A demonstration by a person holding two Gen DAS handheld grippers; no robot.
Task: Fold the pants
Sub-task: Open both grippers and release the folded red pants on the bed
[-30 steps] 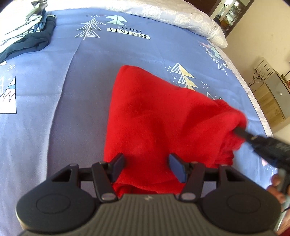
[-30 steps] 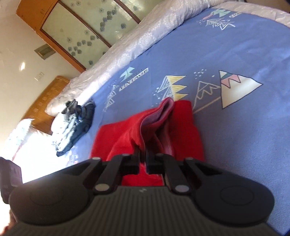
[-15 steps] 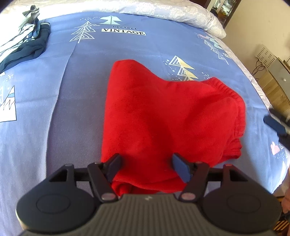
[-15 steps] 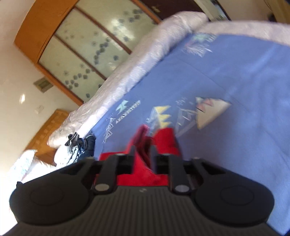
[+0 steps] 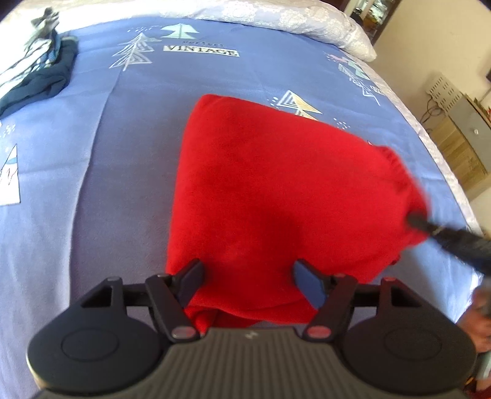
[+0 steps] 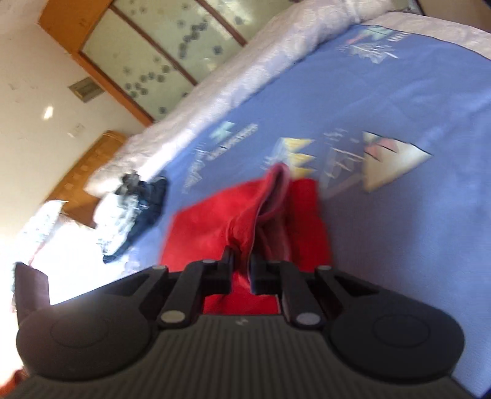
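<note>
Nearest the left wrist camera, the black two-finger left gripper [image 5: 248, 276] hovers with its fingers spread wide apart over the near edge of the folded red fleece pants [image 5: 276, 196], gripping nothing. At the bundle's right side the black right gripper [image 6: 241, 270] has its fingers drawn together and pinching a raised ridge of the red cloth — the pale pinkish inner face of the fabric shows where the layers stand up. The pants lie in the middle of the blue printed bedspread [image 5: 129, 129], already doubled into a compact, roughly square-to-trapezoid packet with a gathered elastic waistband at the right edge, so the main folds look done; what seems left is a last tuck or straightening of that lifted edge, then letting it lie flat. The cloth looks soft, thick and matte, likely to slump once released. The spread is smooth woven cotton with tree and triangle motifs. Farther off, a crumpled heap of dark navy and white clothes [image 5: 40, 73] sits near the white quilted bedding [image 5: 276, 15].
</note>
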